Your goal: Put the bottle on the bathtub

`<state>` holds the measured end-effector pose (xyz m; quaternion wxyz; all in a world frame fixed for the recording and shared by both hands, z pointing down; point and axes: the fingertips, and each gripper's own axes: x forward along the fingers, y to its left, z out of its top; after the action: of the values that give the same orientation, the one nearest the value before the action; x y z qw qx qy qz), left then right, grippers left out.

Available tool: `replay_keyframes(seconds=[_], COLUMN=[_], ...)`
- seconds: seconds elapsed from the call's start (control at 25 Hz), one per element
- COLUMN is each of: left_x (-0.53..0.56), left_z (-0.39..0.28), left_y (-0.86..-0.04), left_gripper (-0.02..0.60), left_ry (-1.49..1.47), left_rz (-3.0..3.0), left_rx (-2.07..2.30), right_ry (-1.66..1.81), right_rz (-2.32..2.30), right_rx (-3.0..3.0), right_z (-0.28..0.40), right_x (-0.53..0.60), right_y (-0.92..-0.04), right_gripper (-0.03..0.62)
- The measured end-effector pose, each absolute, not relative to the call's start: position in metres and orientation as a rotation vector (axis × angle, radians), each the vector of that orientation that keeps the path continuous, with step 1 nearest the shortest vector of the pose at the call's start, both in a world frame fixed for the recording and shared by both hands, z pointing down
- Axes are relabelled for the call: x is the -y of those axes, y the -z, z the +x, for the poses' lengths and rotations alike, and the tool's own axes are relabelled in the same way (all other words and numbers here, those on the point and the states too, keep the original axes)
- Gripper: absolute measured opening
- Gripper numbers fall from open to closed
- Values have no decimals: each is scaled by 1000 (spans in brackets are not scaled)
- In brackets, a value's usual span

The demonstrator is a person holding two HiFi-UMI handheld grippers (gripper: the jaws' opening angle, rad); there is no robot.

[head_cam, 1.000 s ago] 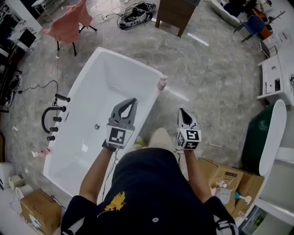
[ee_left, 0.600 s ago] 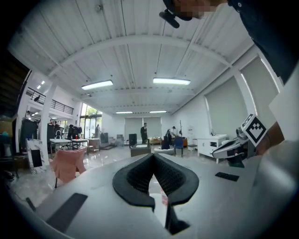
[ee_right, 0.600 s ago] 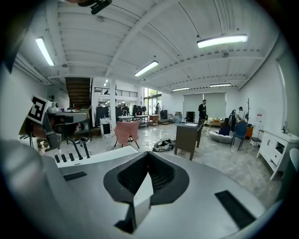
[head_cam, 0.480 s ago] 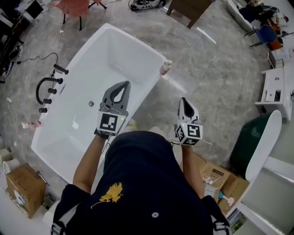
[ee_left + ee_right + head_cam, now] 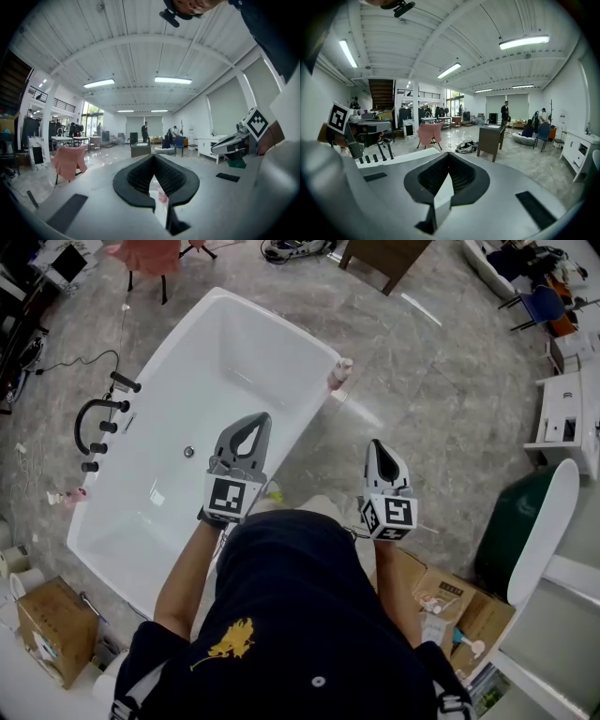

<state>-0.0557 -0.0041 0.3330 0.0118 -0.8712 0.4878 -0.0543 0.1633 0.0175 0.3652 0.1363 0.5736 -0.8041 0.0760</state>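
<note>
A small pink bottle [image 5: 339, 373] stands upright on the far right corner of the white bathtub's rim [image 5: 281, 324]. My left gripper [image 5: 260, 417] hovers over the tub's near right side, well short of the bottle, its jaws shut with nothing between them. In the left gripper view the bottle [image 5: 162, 198] shows through the slot under the closed tips of the left gripper [image 5: 153, 157]. My right gripper [image 5: 375, 443] is over the floor to the right of the tub, shut and empty. The right gripper [image 5: 449, 153] has the tub's rim [image 5: 396, 157] to its left in its own view.
A black floor-standing faucet [image 5: 98, 418] is at the tub's left side, with another small pink bottle [image 5: 67, 495] on the floor near it. Cardboard boxes [image 5: 42, 629] [image 5: 450, 601] flank the person. A dark green tub [image 5: 514, 531] lies at the right, a brown cabinet [image 5: 380, 259] beyond.
The head view has shifted, so the tub and bottle sit higher in the picture. Both grippers have drifted slightly and stay shut. The bottle has not moved on the rim.
</note>
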Motion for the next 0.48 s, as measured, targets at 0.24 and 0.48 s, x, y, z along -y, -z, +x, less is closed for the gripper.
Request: replay_keyframes(seconds=[0.24,0.48], left_x=[0,0], left_z=[-67,-68], left_y=[-331,-332], left_gripper=[18,18], left_ry=[162,167], left_rz=[-2688,-2697], left_rx=[-1562,-1568], right_ry=[-219,-223], right_rz=[1642,1654], right_rx=[2341,2333], right_z=[159,162], right_x=[-25,-26], right_y=[-364,-363], right_gripper=[1,0])
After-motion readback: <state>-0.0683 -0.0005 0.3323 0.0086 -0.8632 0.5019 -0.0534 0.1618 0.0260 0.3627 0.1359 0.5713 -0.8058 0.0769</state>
